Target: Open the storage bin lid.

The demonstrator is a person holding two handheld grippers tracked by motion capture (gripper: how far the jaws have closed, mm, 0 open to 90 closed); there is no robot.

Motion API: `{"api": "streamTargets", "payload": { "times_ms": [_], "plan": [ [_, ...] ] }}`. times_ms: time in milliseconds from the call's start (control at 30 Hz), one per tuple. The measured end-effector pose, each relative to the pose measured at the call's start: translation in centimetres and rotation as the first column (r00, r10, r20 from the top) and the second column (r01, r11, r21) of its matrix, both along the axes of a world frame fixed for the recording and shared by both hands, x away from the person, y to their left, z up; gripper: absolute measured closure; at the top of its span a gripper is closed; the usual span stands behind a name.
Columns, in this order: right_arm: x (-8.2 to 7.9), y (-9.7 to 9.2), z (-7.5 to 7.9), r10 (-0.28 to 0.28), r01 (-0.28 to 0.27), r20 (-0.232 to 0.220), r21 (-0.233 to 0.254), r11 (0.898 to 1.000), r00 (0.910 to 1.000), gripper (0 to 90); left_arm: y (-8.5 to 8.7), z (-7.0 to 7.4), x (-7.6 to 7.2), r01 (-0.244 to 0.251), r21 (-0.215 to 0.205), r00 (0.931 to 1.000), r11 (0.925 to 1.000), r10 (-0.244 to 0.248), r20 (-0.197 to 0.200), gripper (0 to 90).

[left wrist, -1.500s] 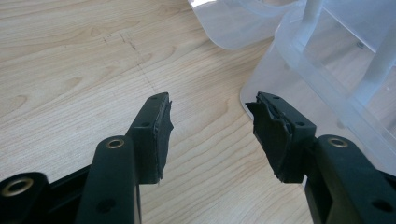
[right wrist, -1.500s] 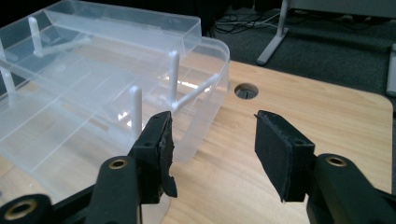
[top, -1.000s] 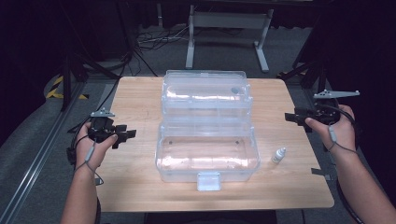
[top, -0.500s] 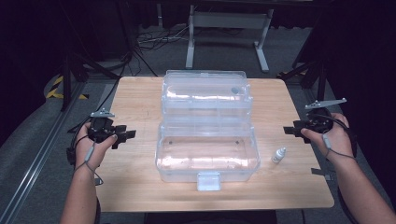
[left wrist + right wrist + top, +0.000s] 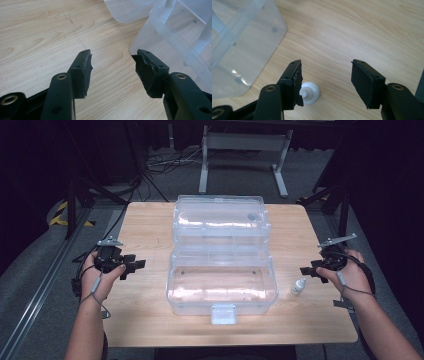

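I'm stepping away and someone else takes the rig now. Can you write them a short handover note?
Left tongs: open, nothing held, beside the clear box.
Right tongs: open, jaws just widening, empty, above the small white bottle.
Bottle stands on the table, right of the box and apart from it.
Box lid is up; nothing shows inside.
Done: box opened.
Left, probably: grip the bottle and put it in the box.
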State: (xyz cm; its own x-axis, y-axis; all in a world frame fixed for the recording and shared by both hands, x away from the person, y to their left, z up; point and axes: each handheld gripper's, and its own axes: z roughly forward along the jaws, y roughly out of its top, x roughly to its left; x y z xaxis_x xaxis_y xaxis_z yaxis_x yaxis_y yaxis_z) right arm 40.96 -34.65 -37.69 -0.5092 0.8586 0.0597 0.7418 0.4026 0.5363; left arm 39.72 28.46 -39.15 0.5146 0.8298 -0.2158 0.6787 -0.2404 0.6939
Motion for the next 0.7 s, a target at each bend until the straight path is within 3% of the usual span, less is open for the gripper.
{"api": "streamTargets", "payload": {
  "times_ms": [200,700],
  "plan": [
    [-0.5,0.7,-0.6,0.026,-0.026,-0.035,0.005,1.0,0.999,42.3,-0.1,0.0,0.0,0.001,0.001,1.0,1.0,-0.001,-0.002,47.0],
    [-0.6,1.9,-1.9,0.079,-0.095,-0.132,-0.117,0.989,0.9881,57.7,-0.1,0.0,0.0,0.004,0.004,1.0,1.0,-0.004,-0.002,46.7]
  ]
}}
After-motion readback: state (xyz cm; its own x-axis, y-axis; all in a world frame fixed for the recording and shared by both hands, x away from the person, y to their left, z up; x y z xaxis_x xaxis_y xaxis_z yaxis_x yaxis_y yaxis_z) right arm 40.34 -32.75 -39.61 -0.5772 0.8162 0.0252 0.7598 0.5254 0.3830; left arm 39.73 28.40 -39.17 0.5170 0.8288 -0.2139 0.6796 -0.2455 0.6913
